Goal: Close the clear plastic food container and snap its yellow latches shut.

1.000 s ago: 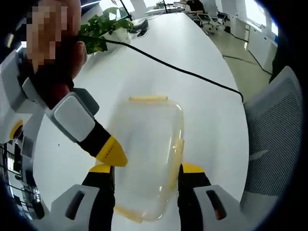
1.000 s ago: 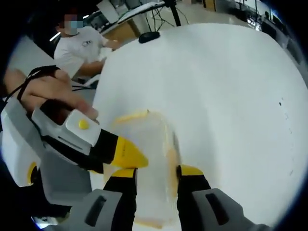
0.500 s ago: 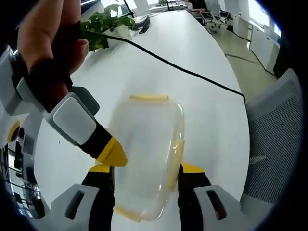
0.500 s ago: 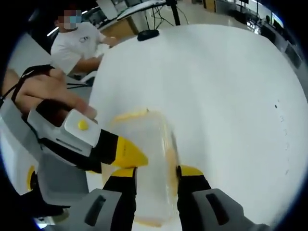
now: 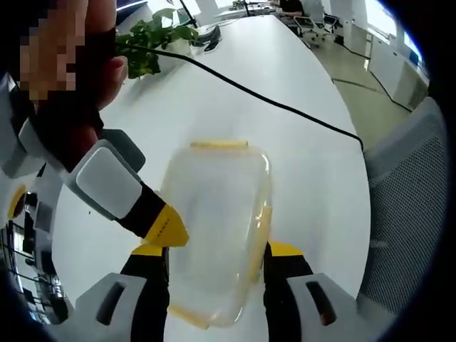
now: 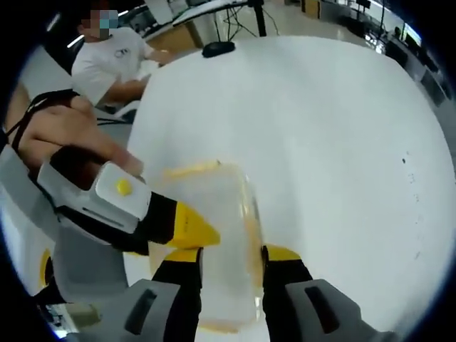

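The clear plastic container [image 5: 217, 228] is sitting on the white counter [image 5: 285, 135], its lid seemingly down already. The left claw [image 5: 217, 249] is straddling it, jaws pressing both long sides, while the right claw [image 6: 221, 251] is gripping it the same way from the opposite end, its yellow tip [image 5: 165, 224] coming in at nine o'clock in the left gripper view. A yellow latch [image 5: 219, 144] is lying at twelve o'clock and another [image 5: 262, 229] along the three o'clock edge; whether either is snapped I cannot tell, so latching probably remains.
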`<state>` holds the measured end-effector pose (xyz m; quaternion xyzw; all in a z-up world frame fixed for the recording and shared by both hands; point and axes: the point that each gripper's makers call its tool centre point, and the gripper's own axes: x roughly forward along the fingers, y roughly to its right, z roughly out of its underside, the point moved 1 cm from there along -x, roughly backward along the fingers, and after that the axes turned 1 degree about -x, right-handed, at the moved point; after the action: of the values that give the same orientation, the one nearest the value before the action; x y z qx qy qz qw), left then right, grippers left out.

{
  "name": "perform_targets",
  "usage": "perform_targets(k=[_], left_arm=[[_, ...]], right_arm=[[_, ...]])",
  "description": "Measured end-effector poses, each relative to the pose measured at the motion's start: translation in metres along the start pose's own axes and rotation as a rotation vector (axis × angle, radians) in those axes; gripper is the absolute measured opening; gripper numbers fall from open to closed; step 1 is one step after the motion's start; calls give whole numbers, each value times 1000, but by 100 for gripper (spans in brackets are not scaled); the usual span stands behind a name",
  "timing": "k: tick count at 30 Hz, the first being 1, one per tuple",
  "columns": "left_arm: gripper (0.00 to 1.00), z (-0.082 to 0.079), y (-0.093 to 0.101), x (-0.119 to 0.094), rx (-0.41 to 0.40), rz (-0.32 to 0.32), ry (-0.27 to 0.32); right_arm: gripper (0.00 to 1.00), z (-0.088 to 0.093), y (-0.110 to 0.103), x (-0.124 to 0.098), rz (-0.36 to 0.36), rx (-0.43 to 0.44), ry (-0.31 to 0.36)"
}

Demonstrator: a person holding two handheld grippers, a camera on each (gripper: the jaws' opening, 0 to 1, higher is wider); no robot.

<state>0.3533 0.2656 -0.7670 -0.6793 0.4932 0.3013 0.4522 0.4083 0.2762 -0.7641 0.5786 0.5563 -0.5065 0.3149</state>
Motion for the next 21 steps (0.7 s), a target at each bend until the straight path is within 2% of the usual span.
perform_targets(k=[7,11,12,14,15,17,21], left_arm=[[53,0,1,0,13,-12,-2],[54,0,1,-3,48,12,5],[57,0,3,-4,48,34,15],[68,-3,16,-4,-7,111,56],[70,-4,17,-6,3,120,72],[65,-4,17,-12,61,133,74],[71,-18,15,-21,23,145,156]], right_arm=[[32,1,0,-2,17,6,-2],[32,1,-2,-3,19,-23,9],[31,1,-4,-5,32,-22,16],[34,2,-8,-5,47,-26,27],[37,4,-11,-5,50,-27,29],[41,8,-13,-6,69,-43,32],[44,9,-17,-13,92,0,95]])
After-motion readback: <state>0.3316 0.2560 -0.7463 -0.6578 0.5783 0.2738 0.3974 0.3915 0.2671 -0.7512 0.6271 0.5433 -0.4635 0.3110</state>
